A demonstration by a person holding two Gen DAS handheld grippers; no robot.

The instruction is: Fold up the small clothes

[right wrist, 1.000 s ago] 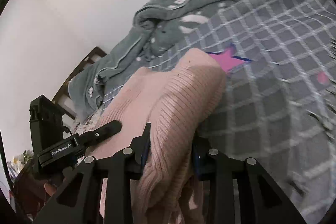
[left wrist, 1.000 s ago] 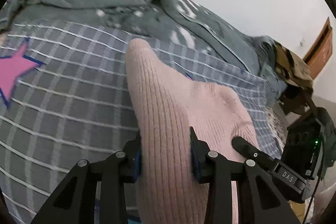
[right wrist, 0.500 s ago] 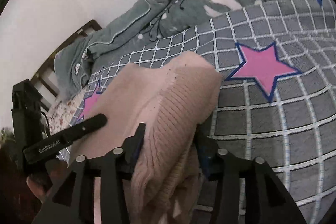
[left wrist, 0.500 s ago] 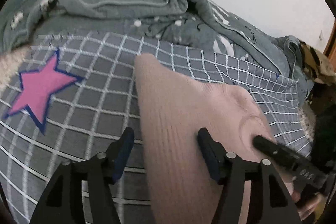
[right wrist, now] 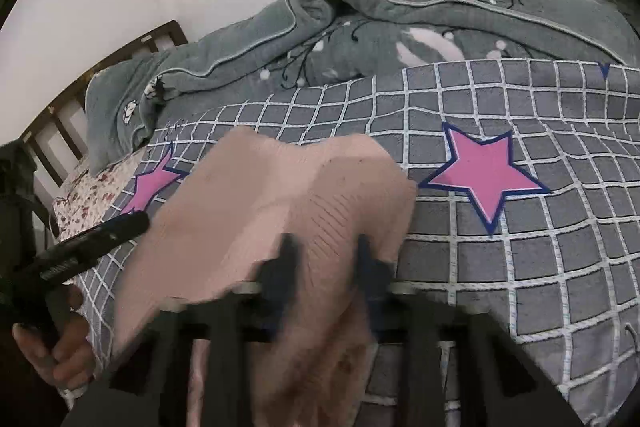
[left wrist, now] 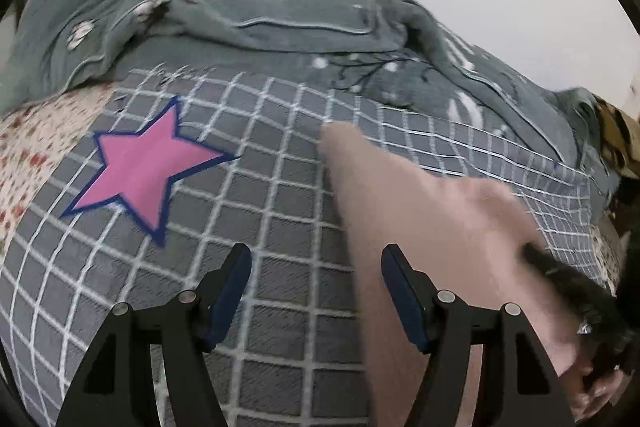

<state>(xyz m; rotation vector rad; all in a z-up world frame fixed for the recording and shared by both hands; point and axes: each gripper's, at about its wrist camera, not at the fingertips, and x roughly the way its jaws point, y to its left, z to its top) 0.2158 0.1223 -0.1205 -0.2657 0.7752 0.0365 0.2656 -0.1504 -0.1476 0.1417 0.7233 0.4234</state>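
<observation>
Right wrist view shows the right gripper (right wrist: pixel 326 259) closing its fingers on the pink knit garment (right wrist: pixel 280 195) lying on the checked bed cover (right wrist: pixel 520 267) — the left gripper (left wrist: pixel 316 287) gapes empty, garment just rightward.

Bedroom: bed (left wrist: pixel 280 227), rumpled blanket (right wrist: pixel 400 27), headboard (right wrist: pixel 80 95)

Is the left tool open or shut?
Open: the left tool has its pads spread, only checked bedspread between them; the pink knit garment lies beside it.
</observation>
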